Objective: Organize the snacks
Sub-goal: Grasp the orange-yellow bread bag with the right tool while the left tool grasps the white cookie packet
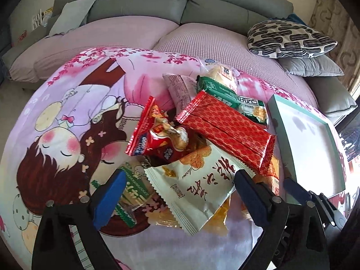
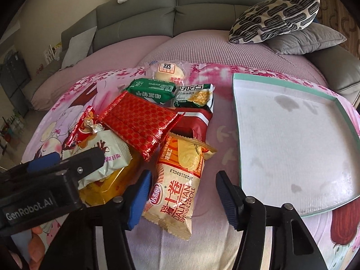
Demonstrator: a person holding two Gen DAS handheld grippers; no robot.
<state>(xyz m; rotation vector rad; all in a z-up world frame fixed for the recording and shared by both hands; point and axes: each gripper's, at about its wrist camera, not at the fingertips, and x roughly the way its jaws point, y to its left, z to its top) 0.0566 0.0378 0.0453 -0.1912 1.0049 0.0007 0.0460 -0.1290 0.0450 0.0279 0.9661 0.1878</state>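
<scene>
A pile of snack packets lies on a pink cartoon cloth. My left gripper (image 1: 177, 193) is open, its fingers on either side of a white packet with Chinese writing (image 1: 198, 186); it also shows in the right wrist view (image 2: 103, 159). My right gripper (image 2: 182, 195) is open, straddling the lower end of a Swiss roll packet (image 2: 177, 180). A long red patterned packet (image 1: 227, 130) (image 2: 139, 121) lies on top of the pile. Green packets (image 2: 153, 90) and a bun (image 2: 168, 73) lie behind. A shallow teal-rimmed tray (image 2: 236, 121) (image 1: 281, 121) lies to the right, with nothing in it.
The cloth covers a pink-sheeted sofa seat (image 2: 202, 47). A patterned black-and-white cushion (image 2: 274, 20) and a grey cushion (image 2: 308, 40) sit at the back right. A small red snack bag (image 1: 155, 132) and a yellow packet (image 2: 105, 189) lie in the pile.
</scene>
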